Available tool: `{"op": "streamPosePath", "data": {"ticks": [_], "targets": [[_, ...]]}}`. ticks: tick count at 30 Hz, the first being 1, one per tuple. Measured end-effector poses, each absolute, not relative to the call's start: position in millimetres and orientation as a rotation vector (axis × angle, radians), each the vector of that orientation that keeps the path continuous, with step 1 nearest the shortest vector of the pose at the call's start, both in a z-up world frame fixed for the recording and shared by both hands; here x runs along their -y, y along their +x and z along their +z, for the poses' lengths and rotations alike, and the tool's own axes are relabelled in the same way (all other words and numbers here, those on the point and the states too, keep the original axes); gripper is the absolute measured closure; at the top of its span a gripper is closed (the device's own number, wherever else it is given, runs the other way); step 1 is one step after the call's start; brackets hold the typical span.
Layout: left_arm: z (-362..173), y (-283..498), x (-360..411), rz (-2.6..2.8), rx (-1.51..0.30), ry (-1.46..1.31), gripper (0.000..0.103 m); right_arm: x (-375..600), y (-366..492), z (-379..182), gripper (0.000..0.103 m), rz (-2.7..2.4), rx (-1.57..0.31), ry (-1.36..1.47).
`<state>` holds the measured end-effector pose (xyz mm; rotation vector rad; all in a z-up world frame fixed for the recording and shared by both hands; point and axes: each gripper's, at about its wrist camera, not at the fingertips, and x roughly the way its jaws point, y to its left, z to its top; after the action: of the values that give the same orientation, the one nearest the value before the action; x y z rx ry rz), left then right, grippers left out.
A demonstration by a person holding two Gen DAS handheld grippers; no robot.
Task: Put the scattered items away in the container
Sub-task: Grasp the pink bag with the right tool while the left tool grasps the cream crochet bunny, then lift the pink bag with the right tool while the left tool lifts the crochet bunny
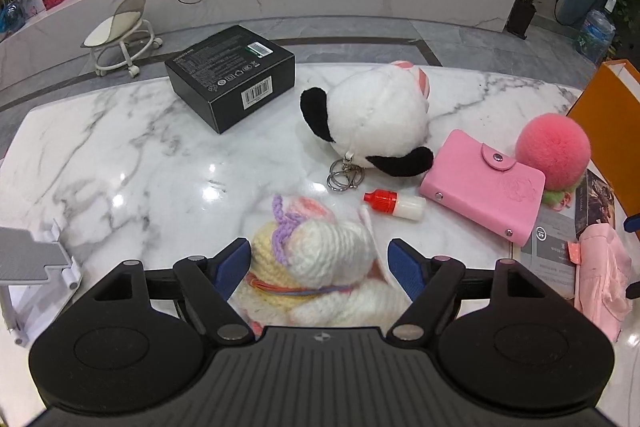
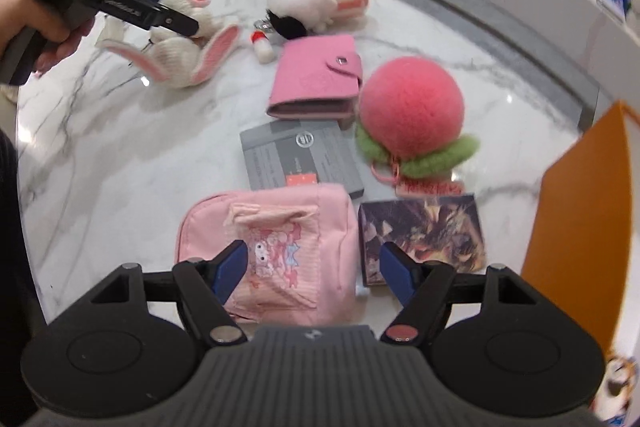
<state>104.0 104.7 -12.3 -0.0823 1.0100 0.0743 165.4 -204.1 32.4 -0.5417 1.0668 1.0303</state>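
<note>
- Our left gripper [image 1: 320, 269] hangs over the crocheted rabbit [image 1: 316, 267], jaws spread to either side of it; as far as we can tell the pads do not yet press the yarn.
- Our right gripper [image 2: 314, 267] has its jaws apart above the pink pouch [image 2: 276, 239], one finger over the printed front, the other out past the pouch's edge near the art card [image 2: 424, 231]; nothing is clamped.
- The container, as we judge it, is the orange box [image 2: 580, 211] at the table's right edge. We see only its outer wall, so we cannot tell what lies inside.
- We judge the tidying barely begun: every item we can see lies on the marble table [image 1: 120, 163].
- Left to gather: the rabbit, the pouch, the white plush with black ears [image 1: 376, 123], the small red-capped bottle [image 1: 396, 205], the pink snap wallet [image 1: 480, 195], the peach plush [image 1: 554, 155], the grey packet [image 2: 300, 159] and the art card.
- The black carton [image 1: 232, 77] stands well apart at the far side; whether it belongs to the task we cannot say.
- The items crowd together: the wallet touches the peach plush, and the pouch overlaps the grey packet, so lifting the pouch may drag it.
- A white stand [image 1: 32, 263] sits at the left edge, out of the way.
</note>
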Motion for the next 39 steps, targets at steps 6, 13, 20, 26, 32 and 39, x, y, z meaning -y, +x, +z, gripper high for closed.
{"op": "streamPosePath", "data": {"ticks": [6, 13, 20, 26, 32, 39], "targets": [[-27.4, 110.5, -107.5, 0.071, -1.05, -0.075, 0.014, 208.0, 173.8, 15.4, 0.018, 1.063, -1.147, -0.44], [-43.6, 114.1, -107.5, 0.072, -1.073, -0.062, 0.013, 202.4, 168.8, 8.9, 0.017, 1.109, -1.169, -0.435], [-60.5, 112.5, -96.3, 0.039, -1.092, -0.019, 0.003, 191.7, 158.0, -4.9, 0.016, 1.131, -1.182, -0.492], [-62.0, 106.4, -94.8, 0.044, -1.055, -0.024, 0.002, 188.6, 155.7, -10.7, 0.012, 1.133, -1.161, -0.481], [-60.8, 102.5, -91.4, 0.046, -1.062, -0.02, 0.002, 184.1, 153.1, -11.7, 0.013, 1.13, -1.146, -0.488], [-55.7, 99.6, -86.1, 0.045, -1.115, -0.019, 0.022, 183.2, 155.1, -10.8, 0.026, 1.121, -1.145, -0.458]]}}
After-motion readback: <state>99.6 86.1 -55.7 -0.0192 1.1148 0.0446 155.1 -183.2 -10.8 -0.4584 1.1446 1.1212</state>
